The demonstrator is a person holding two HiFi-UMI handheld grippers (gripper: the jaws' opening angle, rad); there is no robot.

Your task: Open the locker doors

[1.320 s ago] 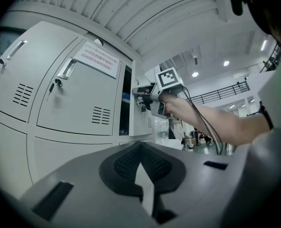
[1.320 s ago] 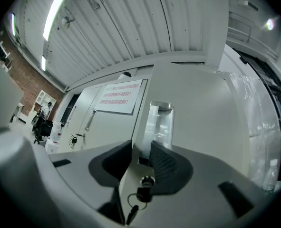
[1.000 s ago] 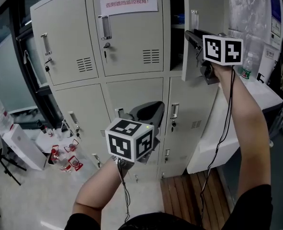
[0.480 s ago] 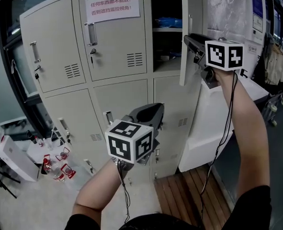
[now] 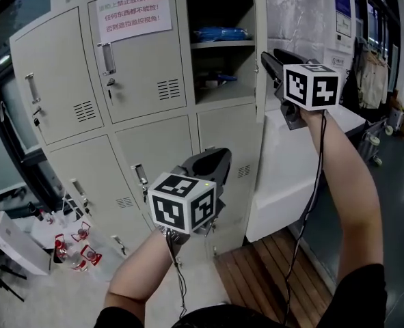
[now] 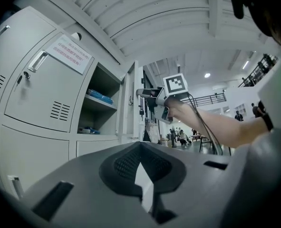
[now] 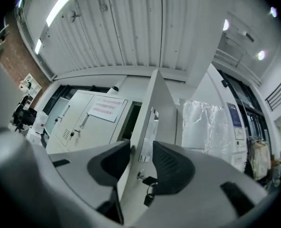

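A grey bank of lockers (image 5: 160, 156) stands in front of me. Its top right door (image 5: 260, 80) stands swung out, edge-on in the head view, and bares shelves with blue packets (image 5: 219, 33). My right gripper (image 5: 266, 57) is raised at that door. In the right gripper view the door (image 7: 157, 108) and its handle (image 7: 147, 137) pass between the jaws of the right gripper (image 7: 141, 147), which are opening. Low at the centre, my left gripper (image 5: 215, 157) is shut on nothing; it (image 6: 140, 148) points at the lockers. The other doors, one with a paper notice (image 5: 133, 12), are closed.
A white cabinet (image 5: 290, 176) stands right of the lockers, with a wooden platform (image 5: 256, 279) at its foot. Small red-capped bottles (image 5: 75, 244) and a white box (image 5: 10, 241) lie on the floor at the lower left. Keys hang in several locks.
The top right door has swung further out and more of the shelves shows. The right gripper stayed at the door's edge. The left gripper kept its place.
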